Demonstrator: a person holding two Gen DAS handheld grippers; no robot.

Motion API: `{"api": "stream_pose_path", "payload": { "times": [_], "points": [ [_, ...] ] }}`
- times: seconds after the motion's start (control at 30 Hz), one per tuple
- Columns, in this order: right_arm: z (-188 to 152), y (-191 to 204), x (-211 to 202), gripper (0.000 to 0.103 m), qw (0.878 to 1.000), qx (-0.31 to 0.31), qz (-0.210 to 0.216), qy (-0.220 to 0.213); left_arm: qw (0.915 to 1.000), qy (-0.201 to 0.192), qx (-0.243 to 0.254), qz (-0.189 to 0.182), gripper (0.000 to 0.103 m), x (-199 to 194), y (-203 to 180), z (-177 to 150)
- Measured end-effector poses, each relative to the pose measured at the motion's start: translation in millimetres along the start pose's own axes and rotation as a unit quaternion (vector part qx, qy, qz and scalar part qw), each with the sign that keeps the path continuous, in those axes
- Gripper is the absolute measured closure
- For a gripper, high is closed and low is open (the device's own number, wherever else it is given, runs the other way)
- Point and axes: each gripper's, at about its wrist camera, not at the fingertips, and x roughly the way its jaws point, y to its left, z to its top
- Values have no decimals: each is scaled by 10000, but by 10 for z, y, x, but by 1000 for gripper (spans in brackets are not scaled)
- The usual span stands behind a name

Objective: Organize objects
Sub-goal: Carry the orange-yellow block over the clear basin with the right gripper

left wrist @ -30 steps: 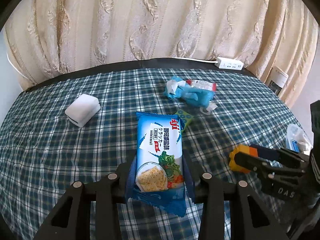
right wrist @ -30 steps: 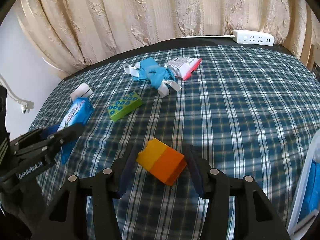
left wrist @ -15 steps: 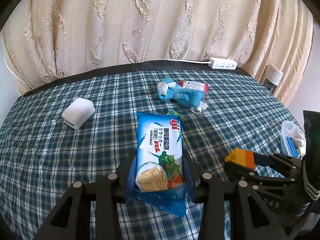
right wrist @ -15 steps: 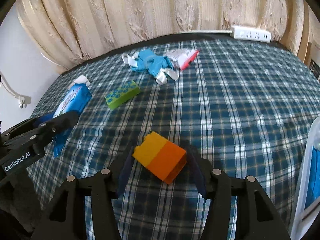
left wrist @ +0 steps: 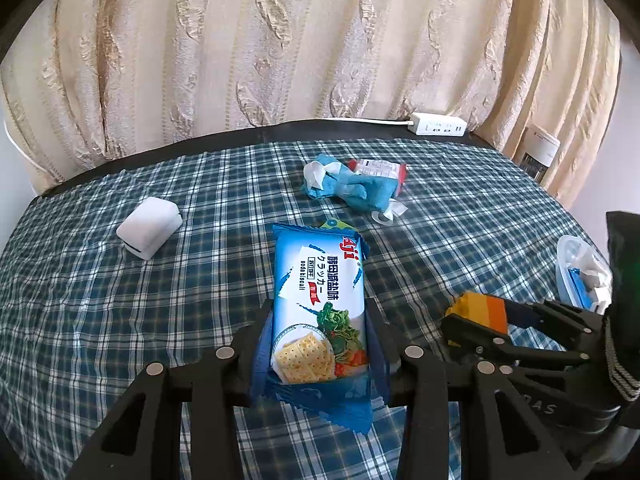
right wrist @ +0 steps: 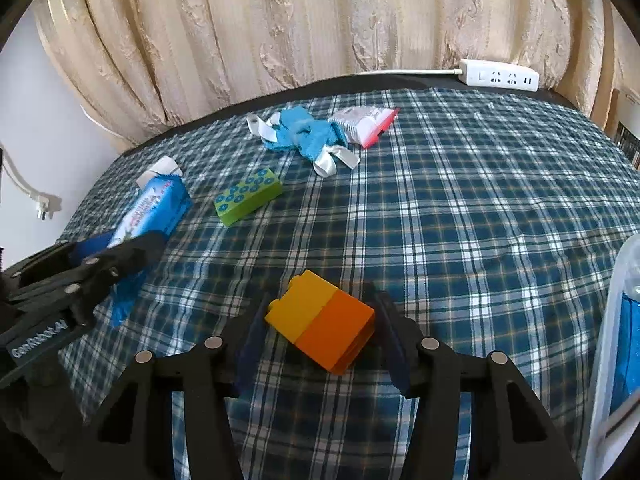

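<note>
My left gripper is shut on a blue soda-cracker packet and holds it above the plaid tablecloth; it also shows in the right wrist view. My right gripper is shut on a yellow-and-orange toy block, lifted over the cloth; the block also shows in the left wrist view. A green studded block lies on the cloth between them, mostly hidden behind the packet in the left wrist view.
A blue cloth with white ribbon and a red-and-white snack packet lie at the back. A white box sits left. A white power strip lies at the far edge. A clear plastic bin stands at the right.
Both grippers have risen a little with their loads. The right gripper with the block has shifted slightly toward the left gripper. Nothing on the cloth has moved.
</note>
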Motion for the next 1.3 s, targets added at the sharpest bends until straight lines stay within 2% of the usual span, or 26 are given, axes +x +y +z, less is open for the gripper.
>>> {"api": "stream_pose_path", "payload": {
  "times": [0.33, 0.63, 0.9, 1.3],
  "points": [
    [-70, -36, -354, 50, 9997, 50, 54, -239, 9999, 11, 52, -113, 59, 11, -45, -11],
    [-248, -277, -847, 50, 9976, 339, -54, -594, 9997, 177, 100, -126, 59, 107, -110, -24],
    [-433, -738, -1380, 50, 9913, 704, -546, -966, 9994, 234, 255, -51, 59, 56, -275, 1],
    [-686, -1399, -1854, 49, 9748, 1177, -1303, -1379, 9975, 133, 635, -285, 59, -117, -834, 56]
  ]
}}
